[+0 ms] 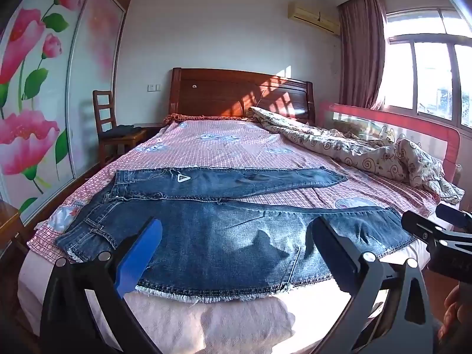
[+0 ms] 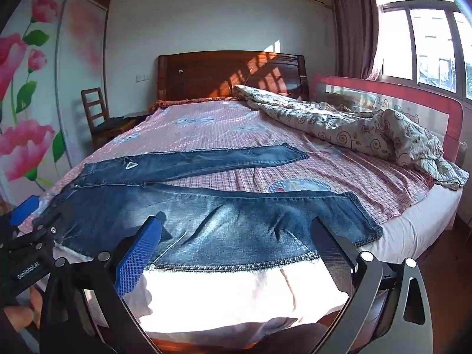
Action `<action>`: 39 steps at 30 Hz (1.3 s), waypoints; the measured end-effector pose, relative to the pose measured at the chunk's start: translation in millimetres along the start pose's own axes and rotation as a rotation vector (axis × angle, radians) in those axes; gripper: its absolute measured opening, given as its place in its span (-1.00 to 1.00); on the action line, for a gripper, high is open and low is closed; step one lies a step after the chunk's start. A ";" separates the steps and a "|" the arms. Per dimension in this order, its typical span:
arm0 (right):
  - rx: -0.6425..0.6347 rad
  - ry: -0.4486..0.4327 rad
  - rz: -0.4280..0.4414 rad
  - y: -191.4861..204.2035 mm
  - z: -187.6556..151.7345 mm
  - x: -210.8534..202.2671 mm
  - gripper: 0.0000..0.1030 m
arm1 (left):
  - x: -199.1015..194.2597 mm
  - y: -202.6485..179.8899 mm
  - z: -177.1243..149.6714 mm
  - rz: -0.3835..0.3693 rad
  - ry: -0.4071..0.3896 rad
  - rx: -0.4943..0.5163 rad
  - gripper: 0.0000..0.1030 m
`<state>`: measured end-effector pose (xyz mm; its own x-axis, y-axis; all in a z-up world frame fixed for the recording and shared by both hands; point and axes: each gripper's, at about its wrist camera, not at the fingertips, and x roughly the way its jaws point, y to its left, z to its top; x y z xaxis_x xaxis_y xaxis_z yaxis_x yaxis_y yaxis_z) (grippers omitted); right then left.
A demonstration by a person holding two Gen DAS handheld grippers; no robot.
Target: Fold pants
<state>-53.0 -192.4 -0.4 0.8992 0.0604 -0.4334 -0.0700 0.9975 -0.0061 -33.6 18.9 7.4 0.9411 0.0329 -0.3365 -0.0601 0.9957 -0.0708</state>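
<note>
Ahead of my left claw (image 1: 236, 253) only flat jeans (image 1: 224, 236) lie; right of my right claw (image 2: 236, 253) the bunched quilt (image 2: 368, 129) and red rail (image 2: 436, 100) block passage.

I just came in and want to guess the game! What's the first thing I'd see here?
A big pair of blue jeans lies spread flat across the near end of the bed, legs apart. On the left, a wardrobe door shows huge pink flowers. A crumpled swirly quilt is heaped along the bed's right side, by the sunny window.

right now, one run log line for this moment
stage: pre-grasp | blue denim jeans: flat on pink checked bed sheet, legs apart | left gripper: open, empty | right gripper: open, empty
</note>
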 end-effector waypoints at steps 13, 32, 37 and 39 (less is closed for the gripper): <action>0.020 0.020 0.006 -5.4 -0.8 7.2 0.94 | 3.7 1.5 -4.2 0.011 0.014 0.003 0.96; 0.017 0.004 0.027 -0.8 -2.4 8.3 0.94 | 6.5 7.8 -6.6 0.024 0.037 -0.020 0.96; 0.018 -0.012 0.030 -0.6 -2.7 8.7 0.94 | 7.8 9.3 -7.1 0.023 0.040 -0.027 0.96; 0.024 -0.033 0.033 0.1 -2.7 8.0 0.94 | 8.1 9.8 -7.3 0.022 0.041 -0.027 0.96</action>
<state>-46.9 -191.9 -6.2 0.9104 0.0939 -0.4028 -0.0897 0.9955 0.0295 -29.0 28.3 -2.8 0.9250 0.0504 -0.3765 -0.0900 0.9920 -0.0882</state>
